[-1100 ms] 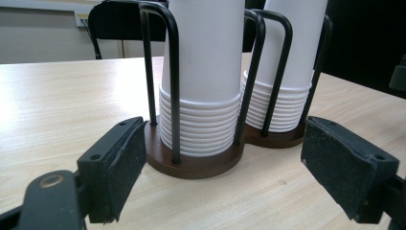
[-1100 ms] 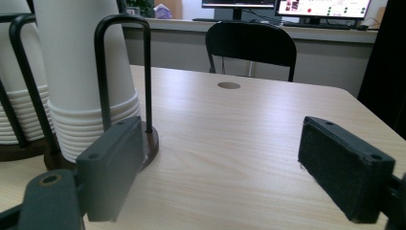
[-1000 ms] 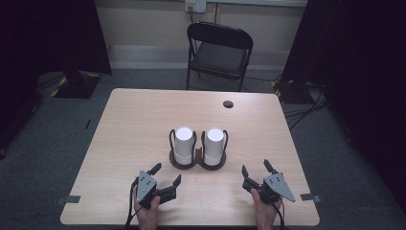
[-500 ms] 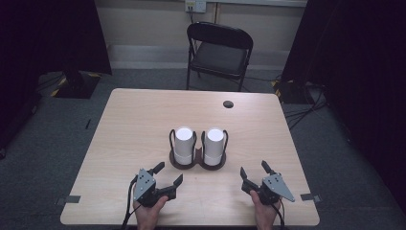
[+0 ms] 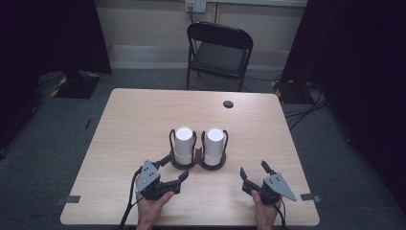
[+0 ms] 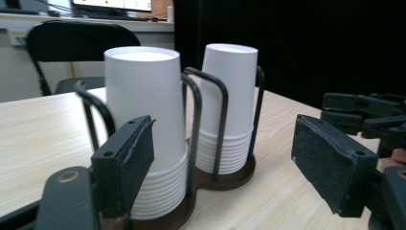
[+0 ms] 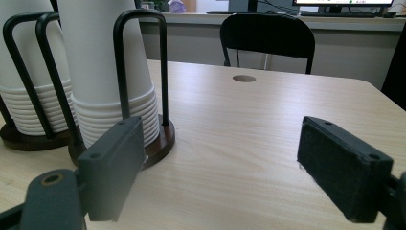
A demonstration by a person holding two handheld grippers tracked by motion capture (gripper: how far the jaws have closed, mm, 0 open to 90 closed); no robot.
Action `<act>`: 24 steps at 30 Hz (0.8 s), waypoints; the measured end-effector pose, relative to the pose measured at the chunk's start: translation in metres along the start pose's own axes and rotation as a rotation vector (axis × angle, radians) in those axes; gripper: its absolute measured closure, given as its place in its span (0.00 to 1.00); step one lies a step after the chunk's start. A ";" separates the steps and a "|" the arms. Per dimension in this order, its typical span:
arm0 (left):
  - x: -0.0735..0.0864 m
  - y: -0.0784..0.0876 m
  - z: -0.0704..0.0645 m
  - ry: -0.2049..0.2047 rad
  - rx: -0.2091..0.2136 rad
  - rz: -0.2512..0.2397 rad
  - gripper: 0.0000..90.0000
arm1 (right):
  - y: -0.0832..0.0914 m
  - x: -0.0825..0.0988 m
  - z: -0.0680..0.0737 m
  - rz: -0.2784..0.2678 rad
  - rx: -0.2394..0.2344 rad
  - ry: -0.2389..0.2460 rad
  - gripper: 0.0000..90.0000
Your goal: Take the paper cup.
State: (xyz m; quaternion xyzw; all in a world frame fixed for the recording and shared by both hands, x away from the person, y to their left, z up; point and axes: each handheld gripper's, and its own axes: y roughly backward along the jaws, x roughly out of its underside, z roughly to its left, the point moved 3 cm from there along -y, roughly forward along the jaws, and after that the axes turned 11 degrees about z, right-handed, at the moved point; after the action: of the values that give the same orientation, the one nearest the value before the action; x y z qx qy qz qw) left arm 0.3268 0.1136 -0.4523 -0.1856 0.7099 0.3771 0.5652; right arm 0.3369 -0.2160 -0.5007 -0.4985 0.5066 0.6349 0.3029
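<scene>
Two upside-down stacks of white paper cups, the left stack and the right stack, stand in a black wire holder with a brown base at the table's middle. My left gripper hovers just in front of the left stack. Its jaws have just been closing but are still open, with nothing pressed between the pads. My right gripper is open near the front edge, to the right of the holder. In the right gripper view the right stack is to the left of its jaws.
The wooden table has a round cable hole at the back right. A black folding chair stands behind it. Tape marks sit at the front corners. Dark curtains flank the room.
My left gripper has risen a little toward the cup holder and its jaws stand narrower than before. The right gripper has kept still.
</scene>
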 end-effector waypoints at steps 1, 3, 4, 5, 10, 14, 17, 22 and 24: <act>-0.001 -0.002 0.000 -0.004 0.000 0.005 0.25 | 0.000 0.000 0.000 0.002 -0.004 -0.005 0.18; -0.004 -0.005 0.000 -0.011 0.017 0.010 0.25 | 0.000 0.000 0.000 0.003 -0.004 -0.006 0.18; -0.005 -0.006 0.000 -0.017 0.018 0.015 0.25 | 0.000 0.000 0.000 0.003 -0.004 -0.006 0.18; -0.006 -0.007 -0.001 -0.019 0.018 0.017 0.25 | 0.000 0.000 -0.001 0.003 -0.003 -0.007 0.18; -0.016 -0.013 -0.003 -0.071 0.035 0.035 0.29 | 0.000 0.000 -0.001 0.003 -0.003 -0.010 0.19; -0.026 -0.018 -0.008 -0.092 0.063 0.032 0.28 | 0.000 0.000 -0.001 0.002 -0.006 -0.009 0.20; -0.030 -0.021 -0.009 -0.101 0.061 0.030 0.27 | 0.000 0.000 -0.001 0.002 -0.006 -0.013 0.20; -0.038 -0.029 -0.009 -0.103 0.091 0.039 0.29 | 0.000 0.000 -0.001 0.003 -0.005 -0.012 0.20; -0.041 -0.032 -0.006 -0.097 0.106 0.041 0.32 | 0.000 0.000 -0.001 0.004 -0.005 -0.012 0.20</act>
State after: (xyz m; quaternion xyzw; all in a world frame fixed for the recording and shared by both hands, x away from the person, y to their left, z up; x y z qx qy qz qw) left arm 0.3567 0.0813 -0.4235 -0.1223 0.7044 0.3588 0.6001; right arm 0.3377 -0.2172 -0.5008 -0.4944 0.5041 0.6397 0.3037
